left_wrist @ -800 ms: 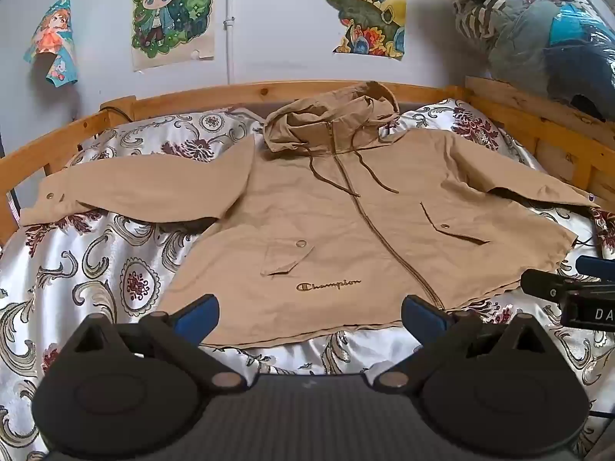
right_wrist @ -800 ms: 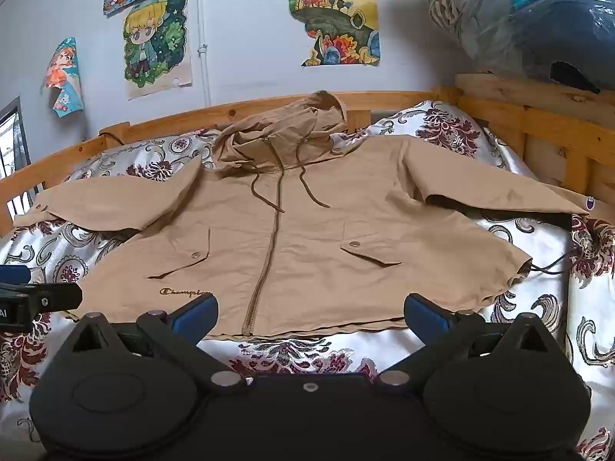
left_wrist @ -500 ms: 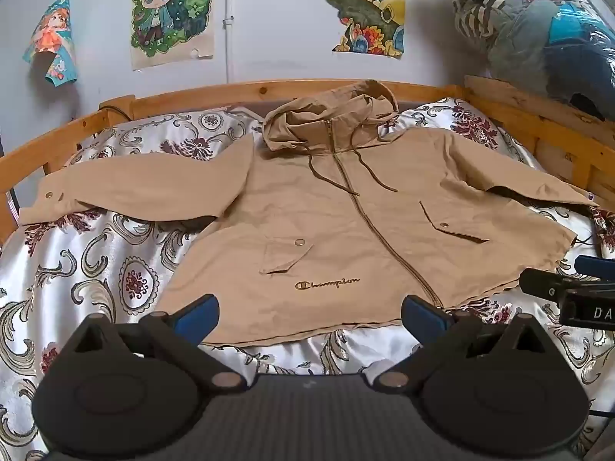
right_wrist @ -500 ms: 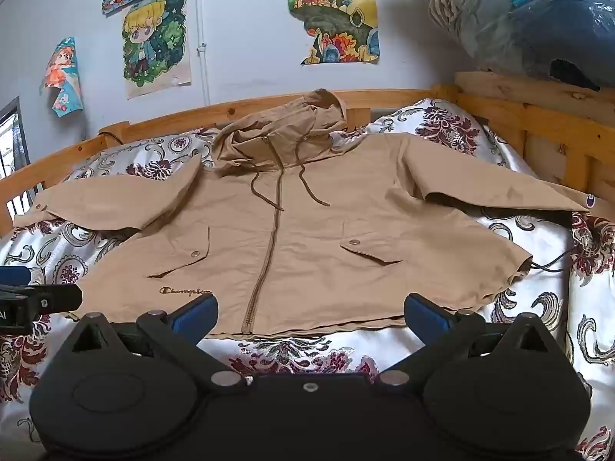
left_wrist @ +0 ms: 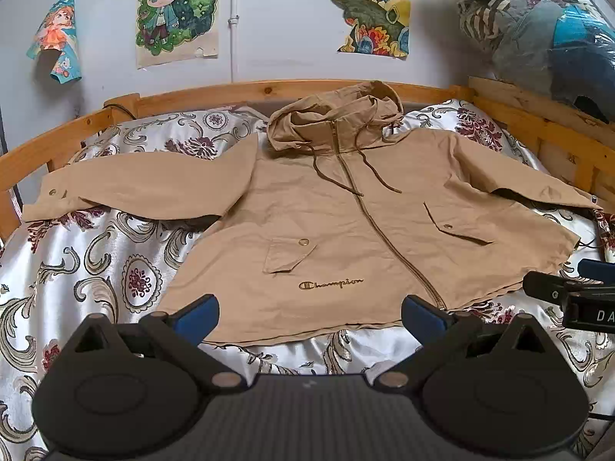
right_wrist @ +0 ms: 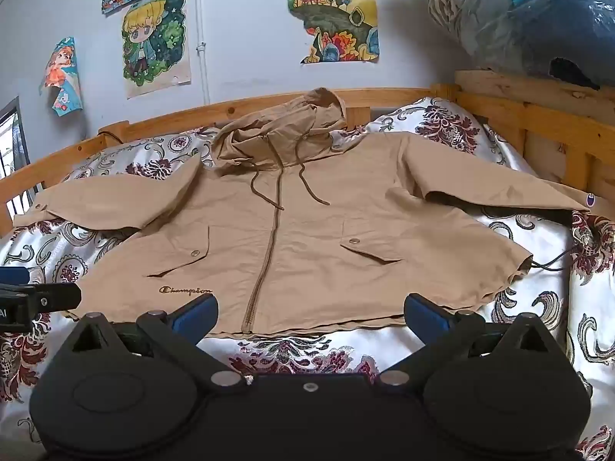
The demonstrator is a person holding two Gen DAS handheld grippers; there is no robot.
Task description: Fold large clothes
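A tan hooded Champion jacket (left_wrist: 346, 230) lies flat and front up on the bed, zipped, sleeves spread to both sides, hood toward the headboard. It also shows in the right wrist view (right_wrist: 307, 238). My left gripper (left_wrist: 309, 313) is open and empty, hovering just short of the jacket's hem near the logo. My right gripper (right_wrist: 309, 313) is open and empty, just short of the hem by the zipper's bottom end. The right gripper's tip shows at the right edge of the left wrist view (left_wrist: 569, 296).
The bed has a floral satin sheet (left_wrist: 88, 269) and a wooden frame rail (left_wrist: 230, 92) around it. Posters hang on the wall (left_wrist: 269, 19). Bagged bedding (left_wrist: 538, 30) is stacked on the rail at the right.
Both grippers have crept slightly forward toward the hem; the jacket has not moved and both stay open.
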